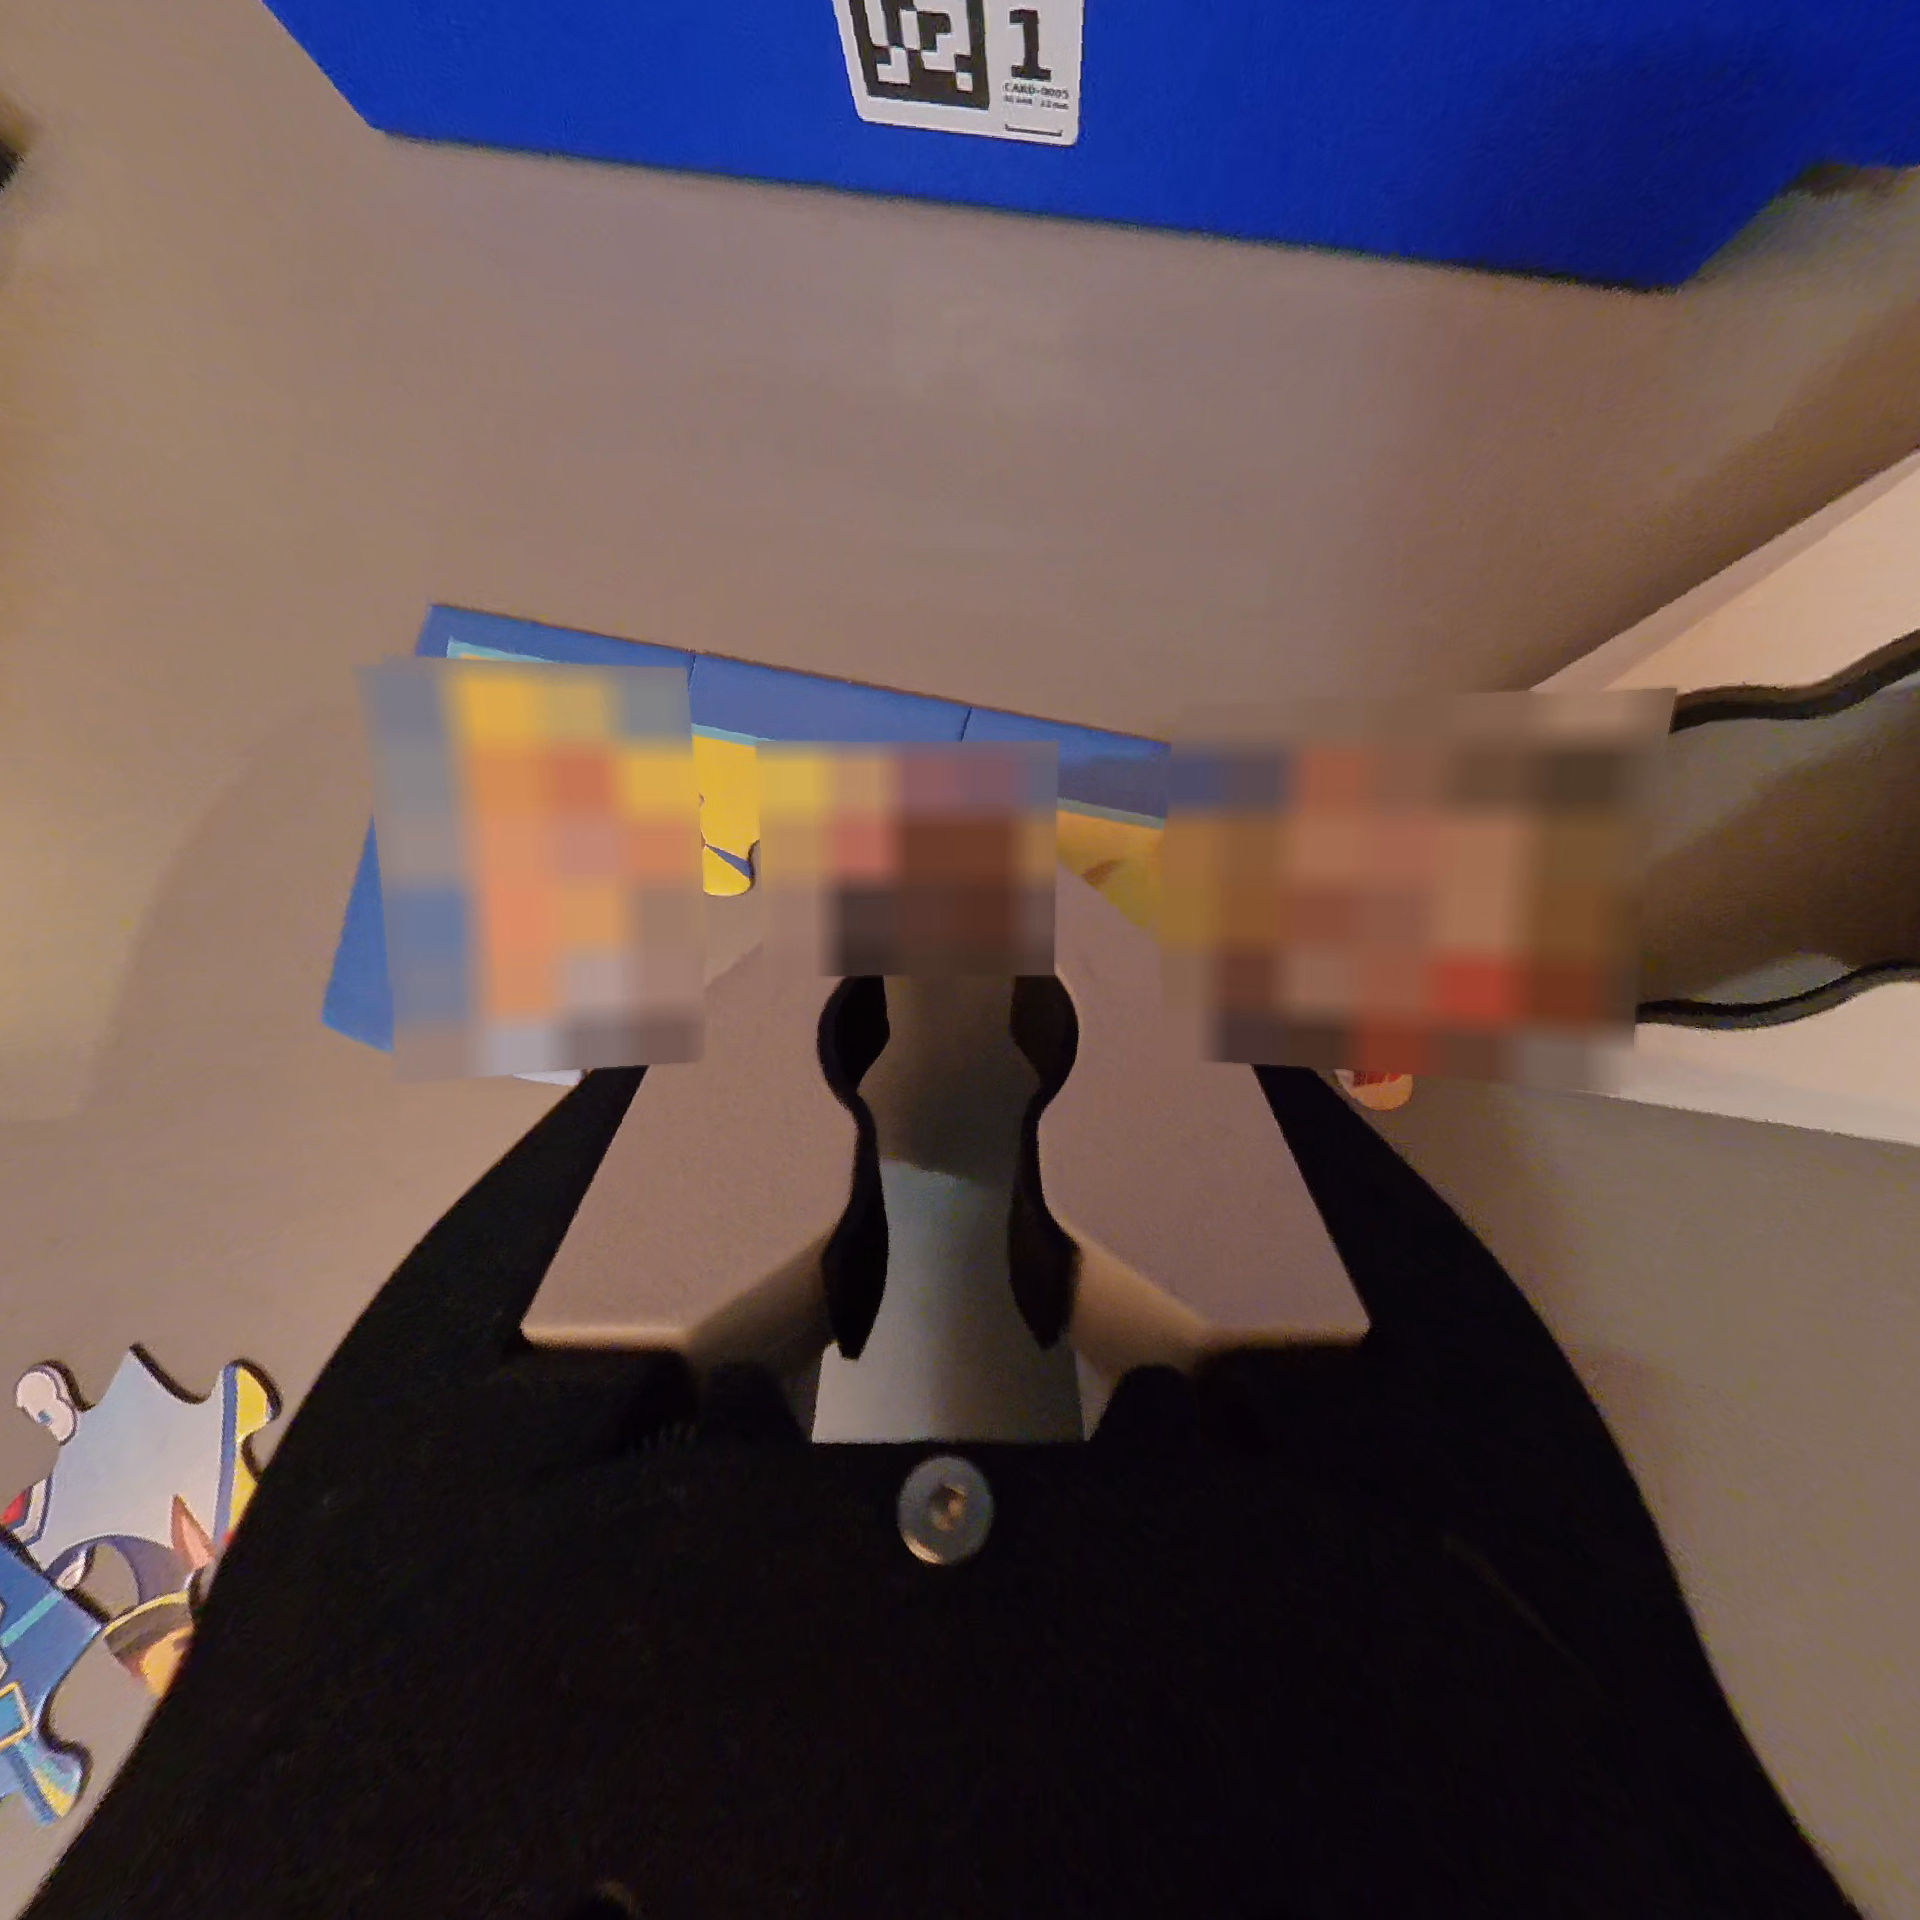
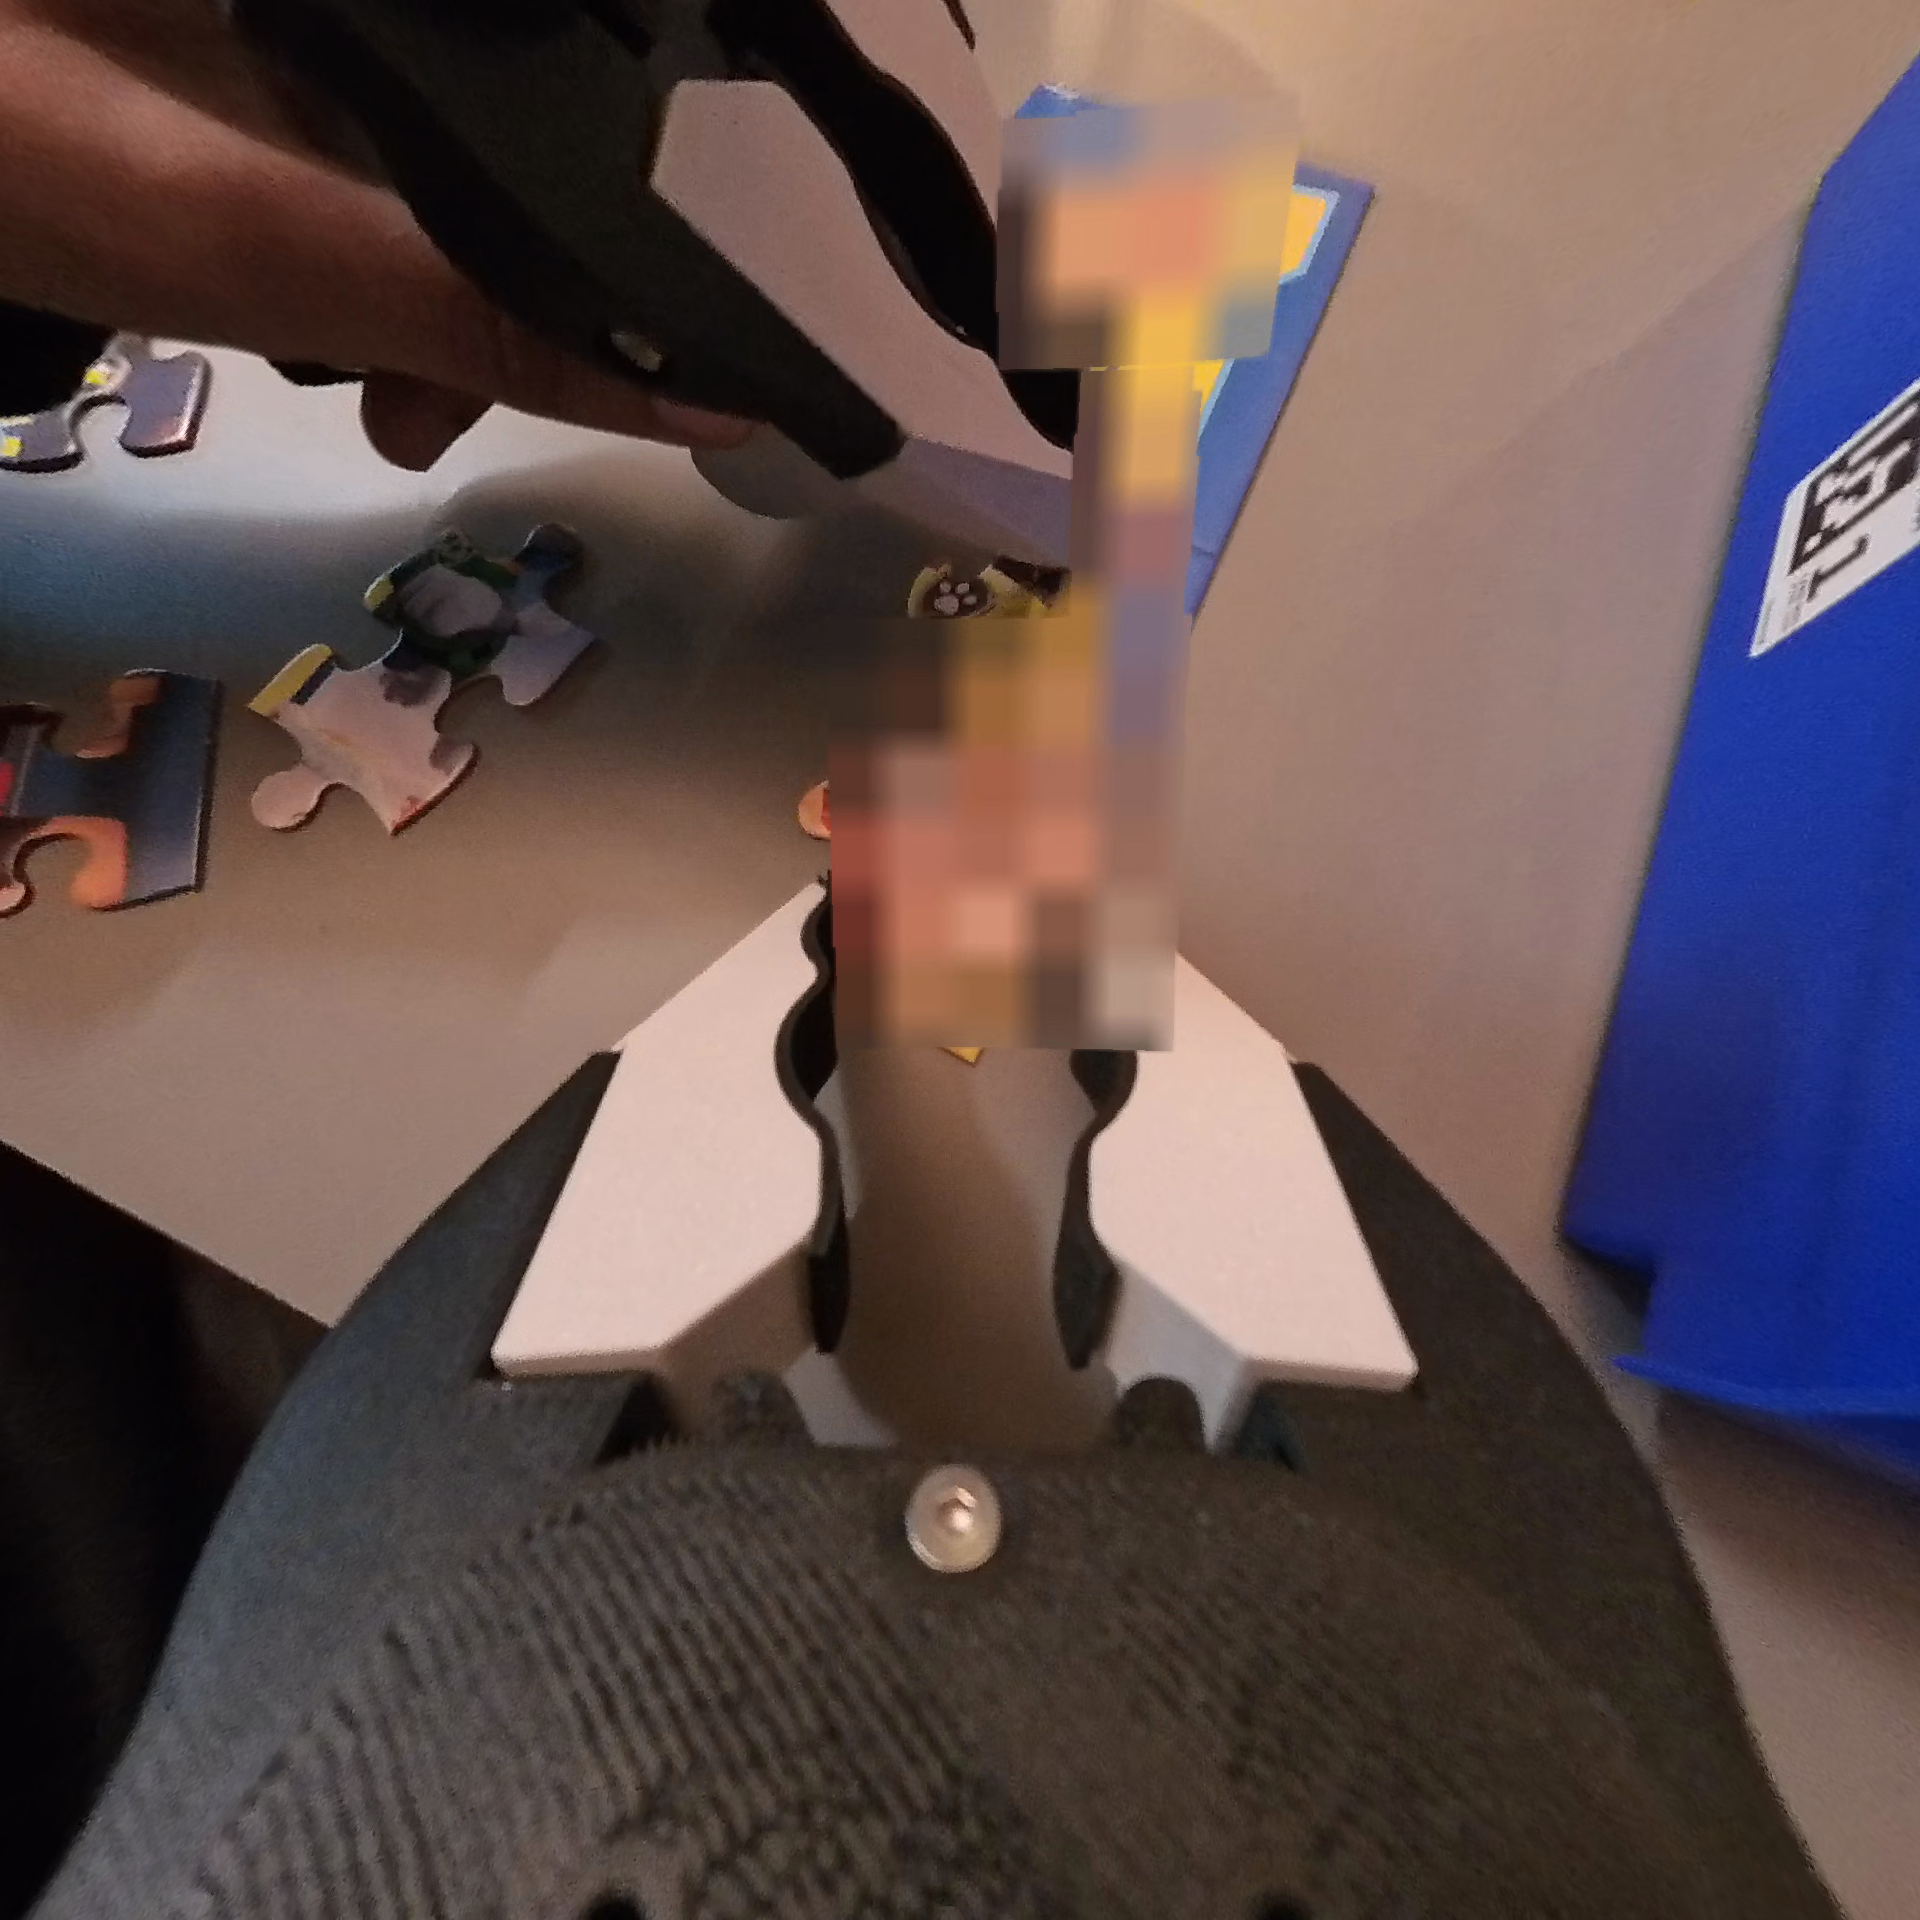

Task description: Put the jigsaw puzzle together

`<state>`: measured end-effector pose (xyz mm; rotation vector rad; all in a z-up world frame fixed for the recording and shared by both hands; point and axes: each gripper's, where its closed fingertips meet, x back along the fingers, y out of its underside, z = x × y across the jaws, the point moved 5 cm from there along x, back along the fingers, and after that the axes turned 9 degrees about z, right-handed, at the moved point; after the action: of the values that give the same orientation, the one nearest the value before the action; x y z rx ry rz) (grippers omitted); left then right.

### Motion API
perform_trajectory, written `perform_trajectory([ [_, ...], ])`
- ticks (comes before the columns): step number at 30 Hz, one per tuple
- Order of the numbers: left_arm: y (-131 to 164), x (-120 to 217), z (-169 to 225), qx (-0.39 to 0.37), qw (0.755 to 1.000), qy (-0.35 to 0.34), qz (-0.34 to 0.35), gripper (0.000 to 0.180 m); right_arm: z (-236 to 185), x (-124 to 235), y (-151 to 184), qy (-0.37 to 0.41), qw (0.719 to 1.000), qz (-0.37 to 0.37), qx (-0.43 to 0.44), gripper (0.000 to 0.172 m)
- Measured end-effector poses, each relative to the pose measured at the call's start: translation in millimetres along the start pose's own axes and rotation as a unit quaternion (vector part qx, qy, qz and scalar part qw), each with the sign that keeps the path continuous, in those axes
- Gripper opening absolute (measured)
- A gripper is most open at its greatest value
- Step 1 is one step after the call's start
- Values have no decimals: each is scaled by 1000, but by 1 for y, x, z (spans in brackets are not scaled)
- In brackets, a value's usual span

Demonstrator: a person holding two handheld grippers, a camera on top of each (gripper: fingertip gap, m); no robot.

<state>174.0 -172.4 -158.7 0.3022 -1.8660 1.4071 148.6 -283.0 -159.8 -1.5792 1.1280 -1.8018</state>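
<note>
Joined puzzle strip (image 1: 831,707) lies flat on the grey counter (image 1: 935,468): blue border along its far edge, yellow field inside, seams visible between pieces; much of it is under mosaic patches. Left claw (image 1: 948,1023) sits just short of the strip, jaws narrowly parted, tips hidden; grasp cannot be told. Right claw (image 2: 961,1039) stands wider at the strip's end, tips also hidden. Loose pieces (image 2: 416,686) lie left. Blue box (image 1: 1143,125) behind.
</note>
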Motion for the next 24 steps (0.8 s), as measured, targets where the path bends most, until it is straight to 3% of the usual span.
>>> perform_trajectory([
  [4,1,0,3,-24,1000,-15,5,17,7,1,0,-3,1000,4,-11,41],
  [7,2,0,8,-55,998,-30,9,9,18,7,3,24,1000,3,-13,0],
  [11,0,-2,10,-86,995,-49,5,2,14,11,6,12,1000,10,-11,1],
  [12,0,-2,10,-80,996,-45,5,2,15,11,5,19,1000,11,-8,7],
  [13,0,-1,9,-72,997,-38,4,2,17,10,4,25,1000,14,-8,27],
  [18,-1,-1,5,-27,1000,2,-10,3,15,-9,-14,-24,996,46,-70,40],
  [24,-2,-1,5,-33,999,-1,-15,2,7,-21,-14,33,999,16,1,36],
])
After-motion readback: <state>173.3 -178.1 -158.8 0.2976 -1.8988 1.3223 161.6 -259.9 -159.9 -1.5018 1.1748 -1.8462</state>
